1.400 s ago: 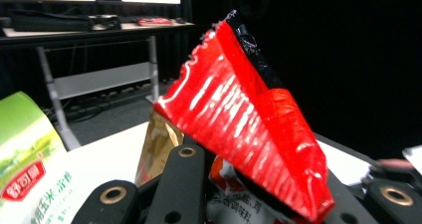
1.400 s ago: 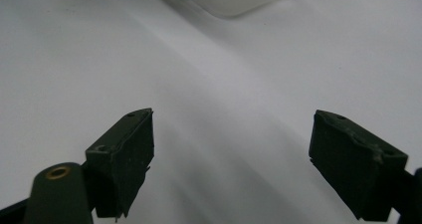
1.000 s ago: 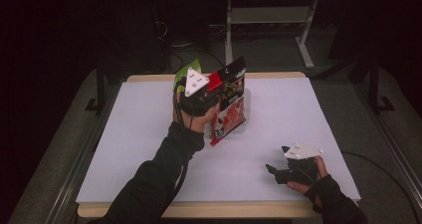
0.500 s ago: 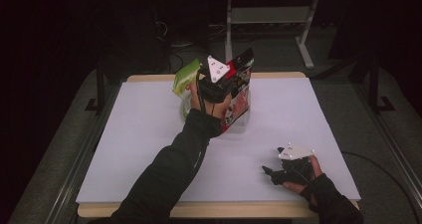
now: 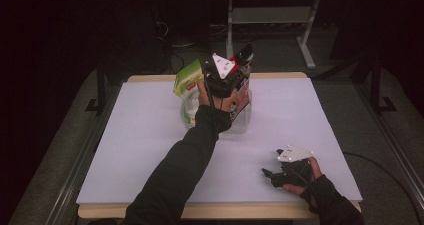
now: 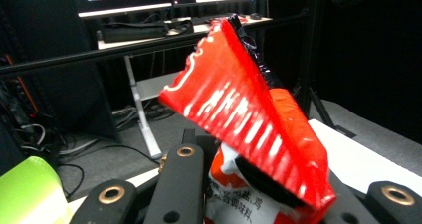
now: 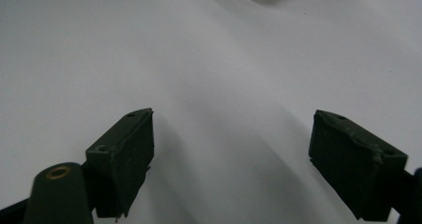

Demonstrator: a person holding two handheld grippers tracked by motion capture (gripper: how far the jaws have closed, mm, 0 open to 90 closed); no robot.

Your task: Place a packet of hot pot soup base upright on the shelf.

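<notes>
Left tool [image 5: 235,67]: upper middle of the high view, raised above the far part of the surface; its jaws are clamped on the red pack, gripping it low down while the top of the pack fans out above them in the left gripper view.
Red pack [image 6: 249,119]: a crinkled red snack pack with white print and a black top edge, tilted, held off the surface; in the high view it sits at the top centre, over the tub.
Tub [image 5: 243,121]: a clear container on the surface, just below the left tool, partly hidden by the sleeve [image 5: 190,155].
Green bag [image 5: 189,87]: upright, just left of the left hand in the high view, at the tub's left edge; whether it stands inside the tub cannot be told. Its green corner shows in the lower left of the left gripper view.
Right tool [image 7: 231,159]: lower right of the high view, low over the surface [image 5: 140,135], well apart from the tub; jaws spread wide with nothing between them.
</notes>
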